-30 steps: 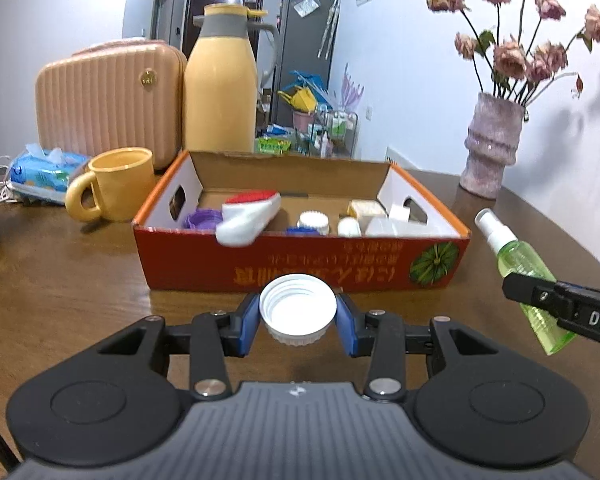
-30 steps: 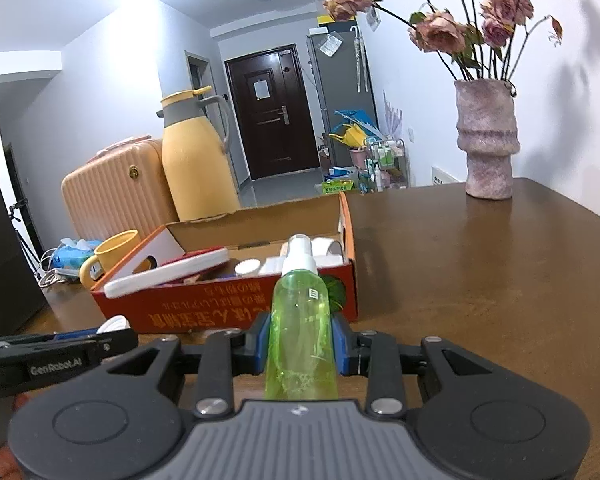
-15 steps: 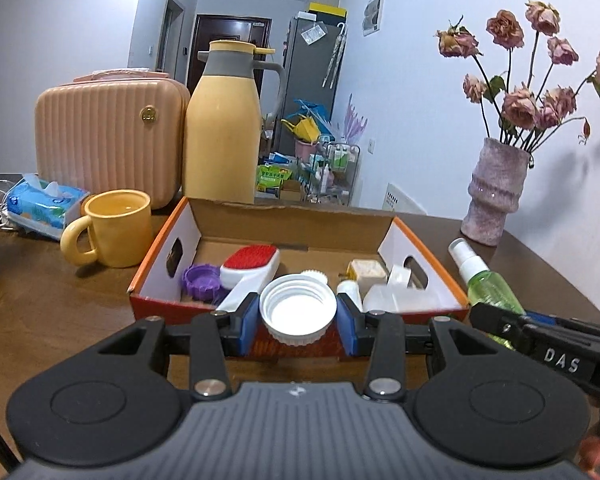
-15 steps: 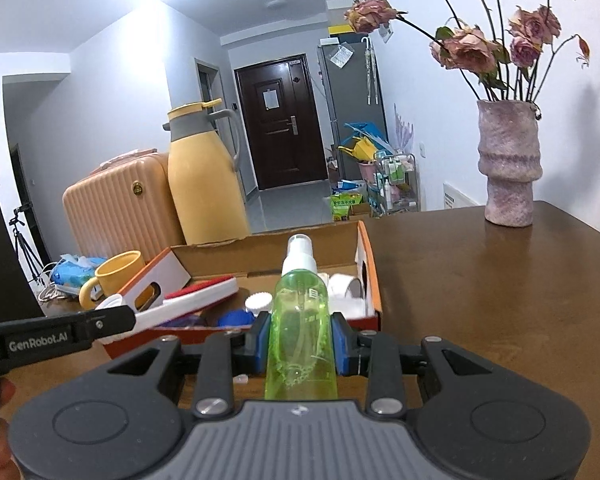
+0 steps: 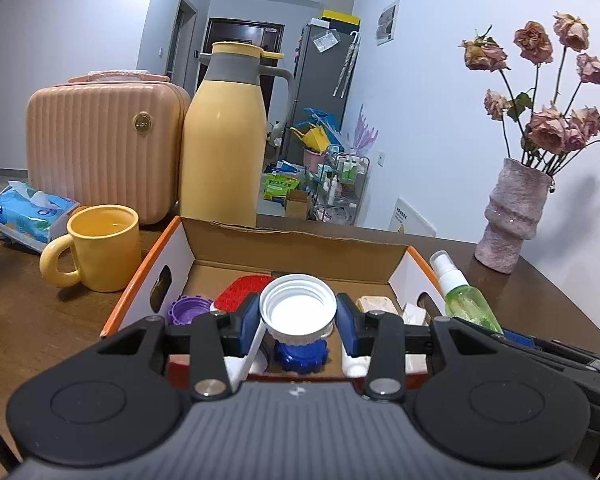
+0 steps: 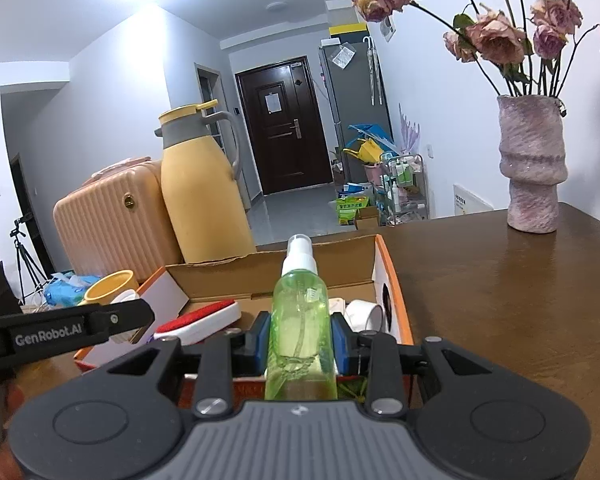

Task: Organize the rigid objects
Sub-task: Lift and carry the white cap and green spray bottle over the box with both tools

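Note:
My left gripper (image 5: 298, 316) is shut on a white screw cap (image 5: 298, 309), held open side up above the near part of the orange cardboard box (image 5: 148, 266). Inside the box lie a red-and-white brush (image 5: 238, 292), a purple cap (image 5: 188, 310), a blue cap (image 5: 300, 356) and several white pieces. My right gripper (image 6: 300, 338) is shut on a green spray bottle (image 6: 300, 320) with a white nozzle, held over the box's right end (image 6: 394, 300). The same bottle (image 5: 466, 304) shows at the right in the left wrist view.
On the brown table (image 6: 500, 300), behind the box, stand a yellow jug (image 5: 222, 140), a peach case (image 5: 100, 140), a yellow mug (image 5: 100, 248) and a tissue pack (image 5: 28, 216). A pink vase with dried roses (image 5: 512, 216) stands at the back right.
Both grippers have moved forward and a little up, from in front of the box to over its near edge, each still holding its object. The box's inside now shows more fully.

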`<state>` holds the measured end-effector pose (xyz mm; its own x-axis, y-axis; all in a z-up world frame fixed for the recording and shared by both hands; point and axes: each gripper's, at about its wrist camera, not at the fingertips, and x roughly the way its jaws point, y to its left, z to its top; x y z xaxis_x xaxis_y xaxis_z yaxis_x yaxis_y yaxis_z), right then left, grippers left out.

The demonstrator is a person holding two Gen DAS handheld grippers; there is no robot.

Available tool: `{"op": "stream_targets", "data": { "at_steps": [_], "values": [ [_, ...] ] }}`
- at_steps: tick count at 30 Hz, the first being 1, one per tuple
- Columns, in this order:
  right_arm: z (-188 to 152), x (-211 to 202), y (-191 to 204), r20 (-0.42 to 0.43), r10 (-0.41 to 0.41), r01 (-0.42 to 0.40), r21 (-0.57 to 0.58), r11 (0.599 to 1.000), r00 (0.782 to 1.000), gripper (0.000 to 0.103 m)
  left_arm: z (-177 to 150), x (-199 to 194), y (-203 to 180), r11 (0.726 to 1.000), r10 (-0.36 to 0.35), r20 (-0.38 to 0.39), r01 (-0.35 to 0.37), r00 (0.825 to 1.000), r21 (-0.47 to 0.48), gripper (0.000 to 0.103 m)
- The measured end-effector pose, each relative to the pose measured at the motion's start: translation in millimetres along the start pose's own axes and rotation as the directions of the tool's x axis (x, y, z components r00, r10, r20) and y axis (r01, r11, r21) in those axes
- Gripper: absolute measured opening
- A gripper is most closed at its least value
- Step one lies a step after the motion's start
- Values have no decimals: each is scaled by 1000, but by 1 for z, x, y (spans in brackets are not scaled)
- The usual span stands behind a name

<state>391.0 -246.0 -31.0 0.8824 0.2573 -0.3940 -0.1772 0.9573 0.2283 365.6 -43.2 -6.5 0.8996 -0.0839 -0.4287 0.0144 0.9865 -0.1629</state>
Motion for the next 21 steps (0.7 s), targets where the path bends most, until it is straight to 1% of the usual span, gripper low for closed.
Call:
{"op": "stream_targets", "data": {
  "at_steps": [8, 14, 21],
  "values": [
    [3, 31, -3, -4, 5, -4, 10, 1000, 1000, 30, 7, 29, -1, 1000, 20, 3, -20, 1000, -6, 41],
    [5, 55, -6, -17, 4, -4, -5, 1000, 1000, 30, 12, 50, 2, 999, 34, -17, -34, 999, -14, 41],
    [8, 75, -6, -31, 4, -4, -29, 1000, 1000, 30, 17, 72, 3, 999, 45, -33, -45, 998, 1, 41]
  ]
}}
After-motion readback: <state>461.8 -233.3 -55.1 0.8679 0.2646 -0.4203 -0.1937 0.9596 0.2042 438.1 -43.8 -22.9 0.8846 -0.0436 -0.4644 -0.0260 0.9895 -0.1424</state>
